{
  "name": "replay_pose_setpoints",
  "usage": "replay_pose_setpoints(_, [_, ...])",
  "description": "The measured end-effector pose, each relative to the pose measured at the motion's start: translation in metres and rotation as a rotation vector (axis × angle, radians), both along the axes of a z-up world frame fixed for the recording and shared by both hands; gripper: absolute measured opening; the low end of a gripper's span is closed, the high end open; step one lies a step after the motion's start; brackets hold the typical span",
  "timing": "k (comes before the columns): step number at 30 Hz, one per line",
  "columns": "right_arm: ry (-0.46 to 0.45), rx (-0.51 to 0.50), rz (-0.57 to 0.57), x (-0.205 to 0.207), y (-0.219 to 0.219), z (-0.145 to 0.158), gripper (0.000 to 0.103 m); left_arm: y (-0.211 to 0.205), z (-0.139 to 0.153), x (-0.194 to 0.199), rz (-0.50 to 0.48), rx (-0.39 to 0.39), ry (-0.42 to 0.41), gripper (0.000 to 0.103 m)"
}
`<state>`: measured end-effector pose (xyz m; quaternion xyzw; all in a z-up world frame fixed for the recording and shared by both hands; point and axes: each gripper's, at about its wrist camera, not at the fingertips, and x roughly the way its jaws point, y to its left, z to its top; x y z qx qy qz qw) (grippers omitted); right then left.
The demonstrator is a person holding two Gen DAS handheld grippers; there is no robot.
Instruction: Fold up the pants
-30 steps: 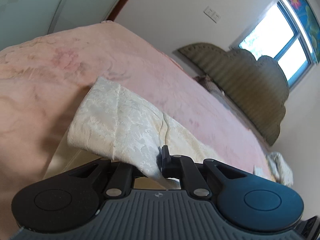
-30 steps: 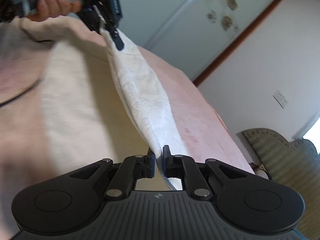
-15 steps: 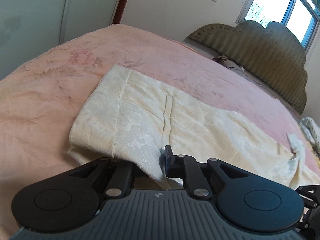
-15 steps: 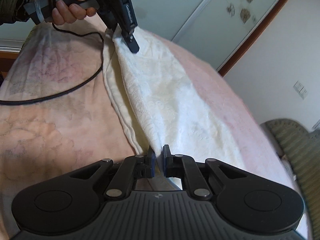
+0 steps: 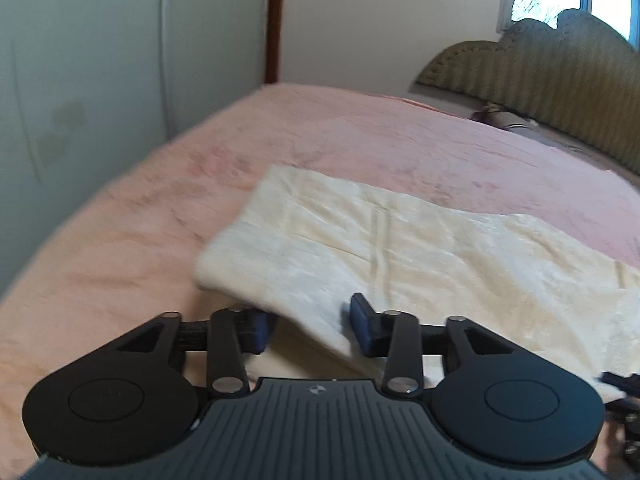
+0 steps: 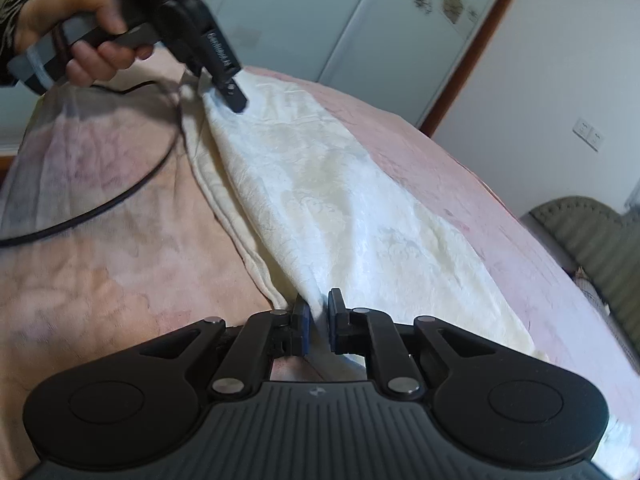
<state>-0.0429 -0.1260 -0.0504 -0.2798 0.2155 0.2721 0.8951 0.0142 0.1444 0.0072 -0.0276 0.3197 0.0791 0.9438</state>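
Observation:
The cream patterned pants point(image 5: 400, 248) lie folded lengthwise across the pink bed cover point(image 5: 360, 136). In the left wrist view my left gripper point(image 5: 310, 316) is opening. A corner of the pants lies loose between its blue pads, which stand apart from the cloth. The right wrist view shows that same left gripper point(image 6: 236, 100), held by a person's hand point(image 6: 88, 36), at the far end of the pants point(image 6: 320, 184). My right gripper point(image 6: 316, 304) pinches the near end of the pants, its jaws starting to ease apart.
A black cable point(image 6: 120, 196) curves over the bed cover point(image 6: 100, 260) left of the pants. A green padded headboard point(image 5: 560, 80) stands at the far right, and pale wardrobe doors point(image 5: 120, 60) beside the bed on the left.
The lifted upper layer of the pants has come down flat onto the bed. My left gripper's jaws have parted and let go of the cloth. The right gripper sank a little, still pinching.

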Motion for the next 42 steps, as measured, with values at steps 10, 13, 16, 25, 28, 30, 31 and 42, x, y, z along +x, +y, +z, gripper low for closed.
replay_pose_setpoints(10, [0.129, 0.286, 0.044, -0.016, -0.06, 0.04, 0.028, -0.012, 0.045, -0.021, 0.169, 0.189, -0.136, 0.058])
replay_pose_setpoints(13, [0.116, 0.39, -0.114, 0.0, -0.075, 0.042, 0.062, -0.048, 0.048, -0.003, 0.028, 0.144, -0.149, 0.062])
replay_pose_setpoints(16, [0.23, 0.43, -0.225, 0.02, -0.084, 0.029, 0.071, -0.093, 0.039, 0.019, -0.146, 0.073, -0.123, 0.062])
replay_pose_setpoints(25, [0.142, 0.475, -0.506, -0.01, -0.191, 0.046, 0.07, -0.221, -0.006, 0.039, -0.582, 0.008, -0.065, 0.063])
replay_pose_setpoints(28, [0.017, 0.533, -0.83, -0.023, -0.286, 0.052, 0.07, -0.246, -0.026, 0.037, -0.653, 0.042, -0.057, 0.063])
replay_pose_setpoints(30, [-0.011, 0.581, -1.025, -0.027, -0.351, 0.047, 0.07, -0.258, -0.039, 0.035, -0.673, 0.057, -0.044, 0.063])
replay_pose_setpoints(31, [0.001, 0.604, -1.105, -0.026, -0.38, 0.043, 0.072, -0.261, -0.043, 0.034, -0.677, 0.064, -0.041, 0.063])
replay_pose_setpoints(42, [0.282, 0.898, -1.06, -0.001, -0.484, -0.004, 0.01, -0.27, -0.039, 0.039, -0.665, 0.087, -0.034, 0.065])
